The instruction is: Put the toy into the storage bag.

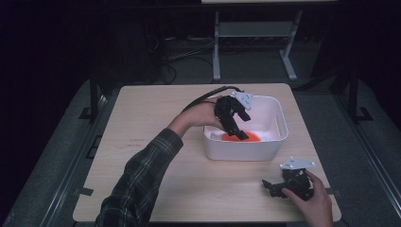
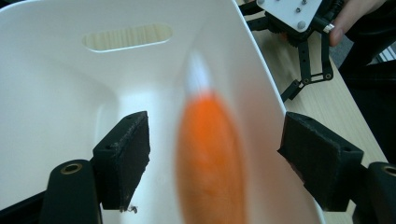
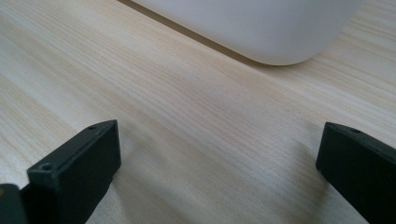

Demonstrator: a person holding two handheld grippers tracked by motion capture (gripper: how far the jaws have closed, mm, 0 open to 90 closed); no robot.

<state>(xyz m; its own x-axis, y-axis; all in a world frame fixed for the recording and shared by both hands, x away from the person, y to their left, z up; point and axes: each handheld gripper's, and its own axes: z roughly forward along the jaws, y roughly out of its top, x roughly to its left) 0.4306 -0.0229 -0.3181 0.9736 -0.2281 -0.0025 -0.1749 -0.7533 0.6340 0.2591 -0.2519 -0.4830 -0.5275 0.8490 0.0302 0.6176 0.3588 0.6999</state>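
The orange thing (image 1: 241, 137) lies on the white bin's (image 1: 246, 152) floor, at the desk's right edge; probably light, smooth, slippery, best pinched mid-body; left gripper (image 2: 212, 154) wide astride it, untouching; right gripper (image 3: 219, 163) wide, empty.

Left gripper (image 1: 242, 126) dipped into white bin (image 1: 279, 137) over orange object (image 1: 249, 137), centre frame, right gripper (image 1: 268, 186) resting on surface (image 1: 156, 113), lower right

A tub (image 1: 246, 149) stands on the table (image 1: 156, 109), toward its right side. An object (image 1: 242, 137) lies inside the tub. The left gripper (image 1: 239, 127) reaches into the tub; the right gripper (image 1: 274, 187) rests on the table in front of it.
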